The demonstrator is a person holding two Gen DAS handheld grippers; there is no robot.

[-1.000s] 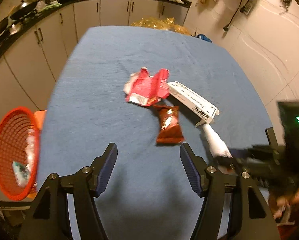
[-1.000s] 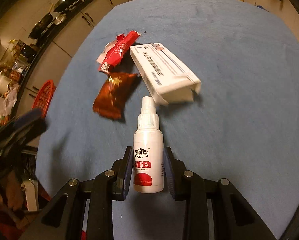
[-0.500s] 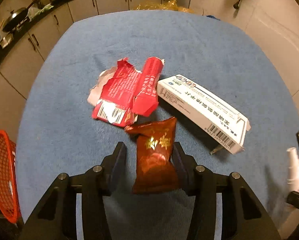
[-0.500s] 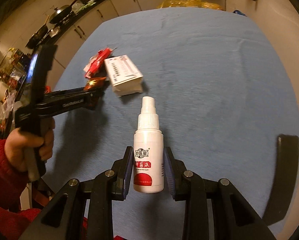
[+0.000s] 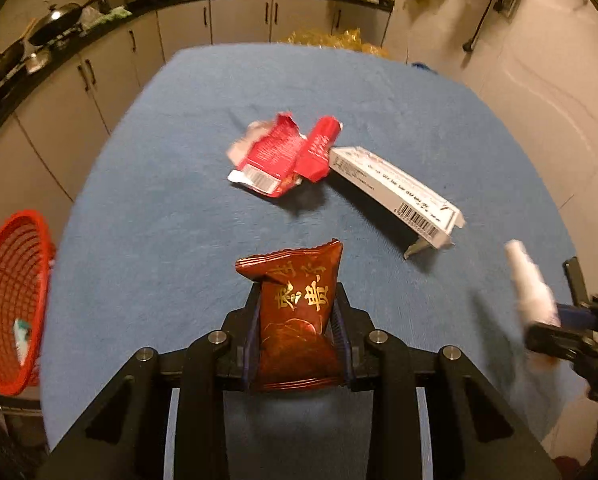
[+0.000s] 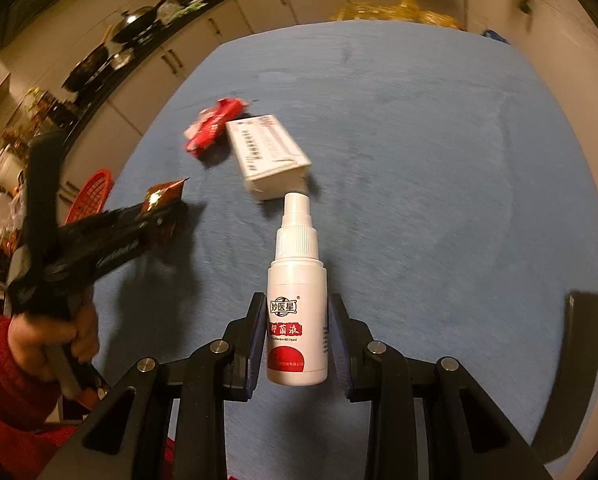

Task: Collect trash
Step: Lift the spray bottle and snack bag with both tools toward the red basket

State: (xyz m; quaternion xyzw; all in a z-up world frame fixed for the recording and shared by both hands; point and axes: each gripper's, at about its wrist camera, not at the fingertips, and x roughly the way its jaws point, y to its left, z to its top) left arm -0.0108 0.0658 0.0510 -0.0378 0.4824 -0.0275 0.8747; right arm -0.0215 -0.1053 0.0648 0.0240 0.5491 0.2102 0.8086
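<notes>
- Two grippers are over the blue table (image 5: 147, 216), each with a piece of trash between its jaws.
- Left wrist view: the left gripper (image 5: 297, 344) tilts steeply down toward the table, and its jaws have just been closing; they now pinch a dark red packet (image 5: 299, 320) by its sides.
- The packet stands up out of the jaws, its crimped top edge pointing away from the camera, gold lettering facing up.
- Farther out on the cloth lie a torn red wrapper (image 5: 283, 154) and, just beside it to the right, a white box (image 5: 395, 196) with a barcode and one end flap open.
- An orange basket (image 5: 11, 300) sits off the table's left edge, with some scraps in it.
- At the right edge, blurred, the right gripper (image 5: 547, 320) carries a white bottle (image 5: 529, 284) above the table.
- Right wrist view: the right gripper (image 6: 297, 344) also points steeply down, jaws narrowed tight on the bottle (image 6: 297, 304), which stands nozzle-forward between the pads.
- To the left a hand (image 6: 55, 336) in a red sleeve (image 6: 3, 380) grips the left gripper's handle; the packet (image 6: 161, 200) sticks out of its tip, clear of the cloth.
- Beyond lie the wrapper (image 6: 213, 128) and the box (image 6: 267, 156), touching or nearly so; the basket (image 6: 93, 194) shows past the table edge.
</notes>
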